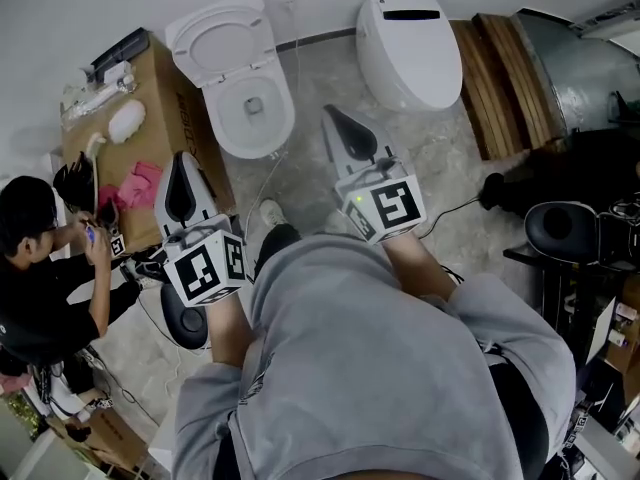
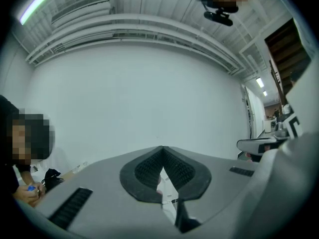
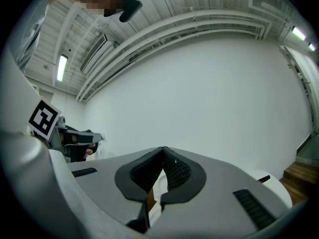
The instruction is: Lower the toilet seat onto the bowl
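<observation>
In the head view a white toilet stands against the far wall, with its seat (image 1: pixel 222 36) raised upright above the open bowl (image 1: pixel 256 118). My left gripper (image 1: pixel 182 158) is below and to the left of the bowl, well apart from it. Off the bowl's right side is my right gripper (image 1: pixel 329 112), also not touching it. Both point level towards the wall. In the left gripper view the left gripper's (image 2: pixel 162 149) jaws meet at the tip with nothing between them. The right gripper (image 3: pixel 163 150) looks the same in its own view. Both gripper views mostly show bare white wall.
A second white toilet (image 1: pixel 408 43) with its lid shut stands to the right. A cardboard box (image 1: pixel 165 108) holding a pink cloth (image 1: pixel 138 183) flanks the open toilet on the left. A person (image 1: pixel 40 268) crouches at far left. Wooden planks (image 1: pixel 500 78) and a black stool (image 1: pixel 562 230) are at right. A cable (image 1: pixel 268 173) runs across the floor.
</observation>
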`<move>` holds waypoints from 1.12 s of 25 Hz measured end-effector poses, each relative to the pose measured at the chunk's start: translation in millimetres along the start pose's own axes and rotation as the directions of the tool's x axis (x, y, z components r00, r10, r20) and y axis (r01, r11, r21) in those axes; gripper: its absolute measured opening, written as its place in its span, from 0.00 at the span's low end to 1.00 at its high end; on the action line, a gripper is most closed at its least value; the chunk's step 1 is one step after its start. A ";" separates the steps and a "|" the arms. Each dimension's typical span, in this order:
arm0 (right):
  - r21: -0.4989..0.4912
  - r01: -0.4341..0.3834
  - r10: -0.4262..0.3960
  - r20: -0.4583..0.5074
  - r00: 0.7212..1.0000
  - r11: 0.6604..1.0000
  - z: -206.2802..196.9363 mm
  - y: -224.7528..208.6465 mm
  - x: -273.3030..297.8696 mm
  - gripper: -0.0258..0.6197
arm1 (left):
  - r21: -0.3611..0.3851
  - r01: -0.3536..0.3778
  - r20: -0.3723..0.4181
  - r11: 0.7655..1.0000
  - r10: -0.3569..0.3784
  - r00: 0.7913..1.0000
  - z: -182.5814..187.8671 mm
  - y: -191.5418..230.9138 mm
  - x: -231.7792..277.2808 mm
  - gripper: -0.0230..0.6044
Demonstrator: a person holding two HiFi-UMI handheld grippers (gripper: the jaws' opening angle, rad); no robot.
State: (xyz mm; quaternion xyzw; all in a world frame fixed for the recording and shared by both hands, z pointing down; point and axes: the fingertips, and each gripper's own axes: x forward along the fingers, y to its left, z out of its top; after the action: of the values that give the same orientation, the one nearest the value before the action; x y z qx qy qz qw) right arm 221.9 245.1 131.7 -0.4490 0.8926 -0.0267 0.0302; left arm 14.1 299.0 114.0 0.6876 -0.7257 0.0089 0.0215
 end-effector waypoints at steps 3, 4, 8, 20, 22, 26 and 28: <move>-0.006 0.023 -0.023 -0.006 1.000 1.000 -0.6 8.7 27.6 0.04 | 0.006 0.030 0.002 1.000 -0.030 1.000 0.2 19.0 22.9 0.04; -0.008 0.027 -0.027 -0.007 1.000 1.000 -1.4 12.1 37.1 0.04 | 0.010 0.036 0.003 0.999 -0.036 0.999 0.3 26.0 29.6 0.04; -0.013 0.040 -0.040 -0.008 0.999 0.999 -3.9 25.1 71.1 0.04 | 0.010 0.055 0.005 0.998 -0.055 0.998 0.1 54.0 51.1 0.04; -0.045 0.006 -0.007 -0.034 0.999 0.999 -14.2 100.7 151.4 0.04 | -0.018 0.085 0.003 0.996 -0.085 0.996 -5.0 138.9 85.3 0.04; -0.046 0.000 -0.002 -0.044 0.999 0.999 -15.8 106.7 156.9 0.04 | -0.027 0.088 0.000 0.996 -0.088 0.996 -6.4 143.3 87.4 0.04; -0.053 -0.003 0.000 -0.048 0.999 0.999 -16.8 109.4 167.7 0.04 | -0.038 0.092 -0.001 0.995 -0.092 0.996 -9.9 148.5 94.1 0.04; -0.054 -0.005 0.003 -0.051 0.999 0.999 -18.6 108.6 171.5 0.04 | -0.041 0.091 -0.006 0.995 -0.091 0.996 -12.6 150.0 97.7 0.04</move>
State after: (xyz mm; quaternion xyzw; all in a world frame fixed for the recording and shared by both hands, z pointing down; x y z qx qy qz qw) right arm 31.6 172.3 137.0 -0.4471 0.8944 -0.0137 -0.0045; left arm -140.6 210.2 133.3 0.7193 -0.6936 -0.0042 0.0387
